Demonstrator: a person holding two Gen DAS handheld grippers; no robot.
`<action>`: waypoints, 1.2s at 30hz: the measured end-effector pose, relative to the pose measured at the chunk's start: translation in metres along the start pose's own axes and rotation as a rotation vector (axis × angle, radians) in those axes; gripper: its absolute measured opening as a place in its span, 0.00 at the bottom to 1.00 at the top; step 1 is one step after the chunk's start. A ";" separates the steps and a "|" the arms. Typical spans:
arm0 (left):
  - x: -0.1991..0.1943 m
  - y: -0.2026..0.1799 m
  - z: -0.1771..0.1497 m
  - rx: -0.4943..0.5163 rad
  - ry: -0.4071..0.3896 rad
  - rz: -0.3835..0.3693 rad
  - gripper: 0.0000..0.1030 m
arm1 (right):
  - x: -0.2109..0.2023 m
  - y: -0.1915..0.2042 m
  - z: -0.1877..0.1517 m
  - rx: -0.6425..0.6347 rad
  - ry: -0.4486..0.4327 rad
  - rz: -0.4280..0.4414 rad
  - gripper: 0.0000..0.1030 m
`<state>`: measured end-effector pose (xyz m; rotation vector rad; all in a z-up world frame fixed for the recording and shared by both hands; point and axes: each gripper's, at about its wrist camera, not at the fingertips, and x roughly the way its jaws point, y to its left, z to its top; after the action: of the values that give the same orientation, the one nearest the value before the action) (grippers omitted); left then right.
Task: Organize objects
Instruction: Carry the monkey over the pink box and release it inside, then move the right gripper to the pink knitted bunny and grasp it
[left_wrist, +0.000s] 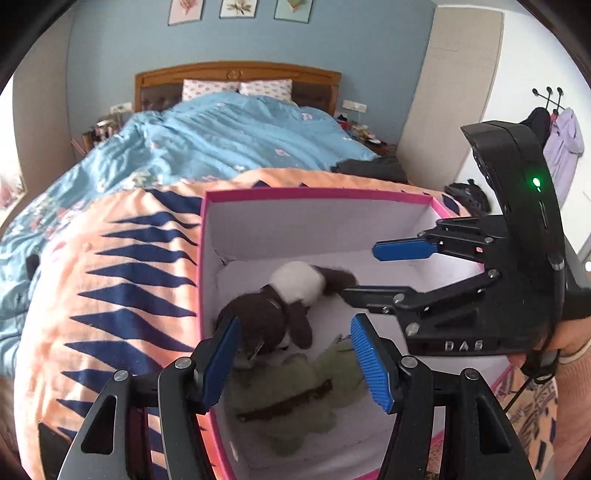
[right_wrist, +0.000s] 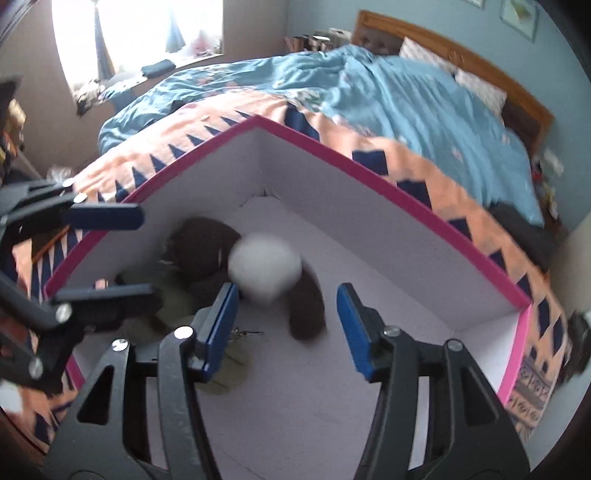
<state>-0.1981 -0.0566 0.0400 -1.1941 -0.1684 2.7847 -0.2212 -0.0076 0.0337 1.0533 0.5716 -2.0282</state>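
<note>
Bedding fills most of the room: a blue floral duvet (left_wrist: 221, 136) lies over the bed, and a peach blanket with navy triangles (left_wrist: 110, 280) covers the near end. On that blanket sits a pink-rimmed box (left_wrist: 317, 194) with white inner walls. Inside it lie a brown-and-white plush dog (left_wrist: 291, 295) and, nearer the left gripper, a pale green plush toy (left_wrist: 295, 391); the two touch. The right gripper (left_wrist: 364, 271) reaches in over the box from the right side, its body lettered "DAS" and showing a green light; its blue pads stand apart with nothing between them. The left gripper (left_wrist: 295, 362) hovers above the green toy, fingers also parted and empty. Three framed prints (left_wrist: 240, 9) hang above the wooden headboard (left_wrist: 236, 72). Clothes hang on a coat rack (left_wrist: 554, 125) at the far right.
</note>
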 end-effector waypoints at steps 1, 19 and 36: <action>-0.004 -0.001 -0.001 0.002 -0.015 0.003 0.63 | -0.002 -0.003 -0.001 0.015 -0.008 -0.001 0.56; -0.109 -0.030 -0.069 0.087 -0.311 -0.145 1.00 | -0.138 0.028 -0.107 0.149 -0.357 0.176 0.72; -0.070 -0.051 -0.140 0.132 -0.167 -0.082 1.00 | -0.081 0.069 -0.186 0.243 -0.224 0.129 0.72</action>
<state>-0.0457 -0.0074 0.0016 -0.9049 -0.0444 2.7729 -0.0467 0.1097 -0.0057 0.9569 0.1398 -2.1001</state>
